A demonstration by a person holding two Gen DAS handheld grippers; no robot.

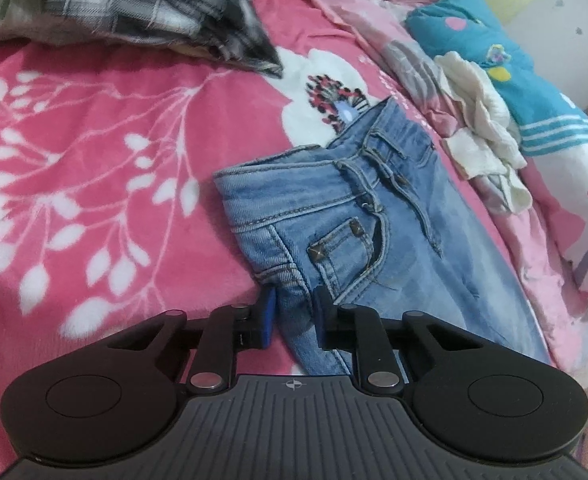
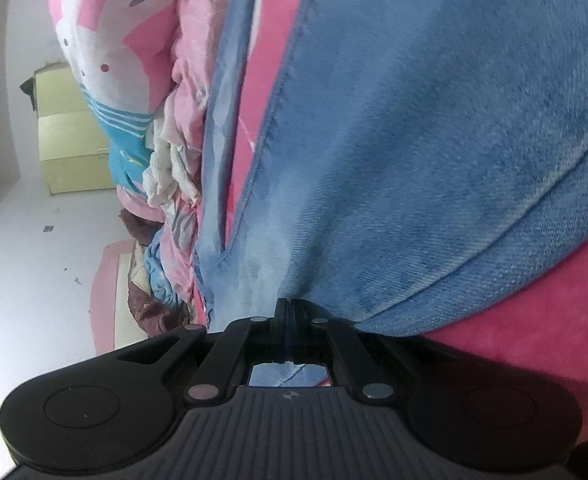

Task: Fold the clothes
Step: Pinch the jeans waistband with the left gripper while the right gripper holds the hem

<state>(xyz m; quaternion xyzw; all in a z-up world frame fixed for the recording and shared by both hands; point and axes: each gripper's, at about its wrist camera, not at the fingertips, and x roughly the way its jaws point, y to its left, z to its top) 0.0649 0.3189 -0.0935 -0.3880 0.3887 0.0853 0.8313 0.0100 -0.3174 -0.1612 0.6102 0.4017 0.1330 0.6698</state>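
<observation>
Faded blue denim jeans (image 1: 358,216) lie on the pink floral fleece blanket (image 1: 93,168) covering the bed, waistband toward the far side, near a crumpled white cloth (image 1: 482,136) on the right. Left tool (image 1: 294,316) has its blue-padded fingers apart, straddling a denim edge. Right tool (image 2: 291,320) is pressed together, clamped on denim.
</observation>
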